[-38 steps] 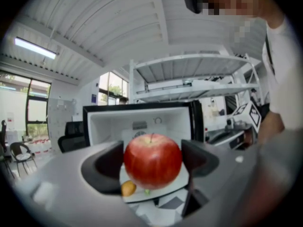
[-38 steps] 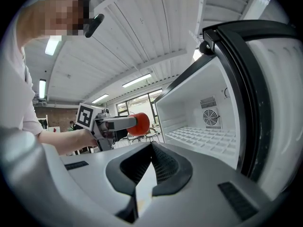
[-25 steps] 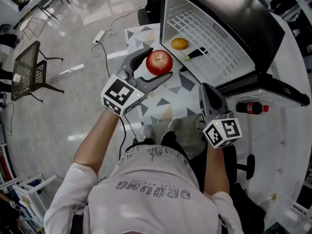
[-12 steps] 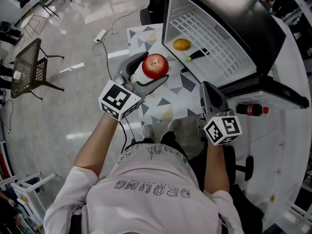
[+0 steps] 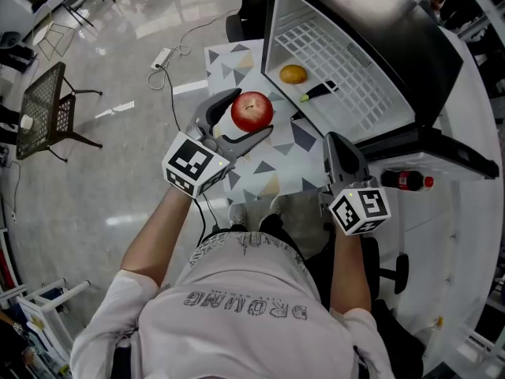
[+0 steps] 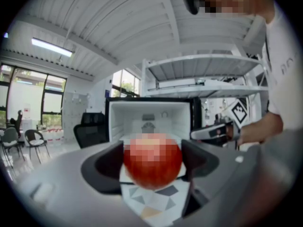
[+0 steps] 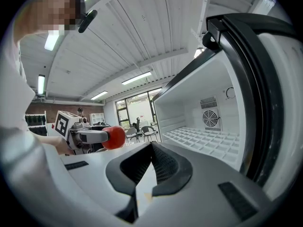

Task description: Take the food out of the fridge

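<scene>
Well, apple out and clamped in the left claw

Head view: the left gripper (image 5: 254, 110) is closed on the red apple (image 5: 252, 110), one jaw on each side. The apple sits at upper centre of the frame, over the patterned mat and just left of the open fridge (image 5: 331, 2). An orange (image 5: 293, 74) and a dark stick-like item with a green tip (image 5: 319, 89) lie on the fridge shelf, so I judge the job is only part done. The right gripper (image 5: 335, 150) hangs at centre right, below the fridge opening.

Left gripper view: the apple (image 6: 152, 160) fills the gap at lower centre, with both jaws pressed against its flanks at the widest part. I reckon it is firm, fairly weighty and smooth-skinned. It could roll or bruise, so a hold across the middle with moderate squeeze suits it.

Right gripper view: the jaws at lower centre are together with nothing between them. The apple (image 7: 113, 137) shows at mid left. I'd take the orange likewise across its widest part, since it looks round and slightly softer
</scene>
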{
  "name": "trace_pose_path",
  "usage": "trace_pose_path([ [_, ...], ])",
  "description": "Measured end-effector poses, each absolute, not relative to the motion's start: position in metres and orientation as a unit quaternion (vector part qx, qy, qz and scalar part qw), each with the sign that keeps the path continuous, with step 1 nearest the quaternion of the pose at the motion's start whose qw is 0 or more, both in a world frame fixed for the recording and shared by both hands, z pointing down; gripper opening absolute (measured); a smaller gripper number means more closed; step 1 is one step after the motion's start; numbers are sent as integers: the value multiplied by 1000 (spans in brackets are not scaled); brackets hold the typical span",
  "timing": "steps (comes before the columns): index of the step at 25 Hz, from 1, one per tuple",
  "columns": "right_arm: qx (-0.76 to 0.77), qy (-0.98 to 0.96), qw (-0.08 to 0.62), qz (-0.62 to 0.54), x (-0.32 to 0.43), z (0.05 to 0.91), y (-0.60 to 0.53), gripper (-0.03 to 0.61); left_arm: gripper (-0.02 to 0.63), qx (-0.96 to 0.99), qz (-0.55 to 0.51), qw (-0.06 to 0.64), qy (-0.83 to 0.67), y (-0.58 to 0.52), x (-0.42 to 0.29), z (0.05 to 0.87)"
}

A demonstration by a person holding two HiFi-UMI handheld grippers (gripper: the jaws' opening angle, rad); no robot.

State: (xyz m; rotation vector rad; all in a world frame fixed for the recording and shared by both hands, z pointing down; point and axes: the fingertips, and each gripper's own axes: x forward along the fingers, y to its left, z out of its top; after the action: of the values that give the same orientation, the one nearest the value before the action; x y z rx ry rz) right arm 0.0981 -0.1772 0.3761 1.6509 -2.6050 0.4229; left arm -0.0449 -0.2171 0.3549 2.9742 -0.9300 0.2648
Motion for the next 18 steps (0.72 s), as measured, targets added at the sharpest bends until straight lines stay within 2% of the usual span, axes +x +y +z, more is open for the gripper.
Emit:
trace_pose_path([
  [18, 528, -838, 20, 137, 97, 381, -182, -2, 385, 951, 86, 8, -297, -220, -44, 361],
])
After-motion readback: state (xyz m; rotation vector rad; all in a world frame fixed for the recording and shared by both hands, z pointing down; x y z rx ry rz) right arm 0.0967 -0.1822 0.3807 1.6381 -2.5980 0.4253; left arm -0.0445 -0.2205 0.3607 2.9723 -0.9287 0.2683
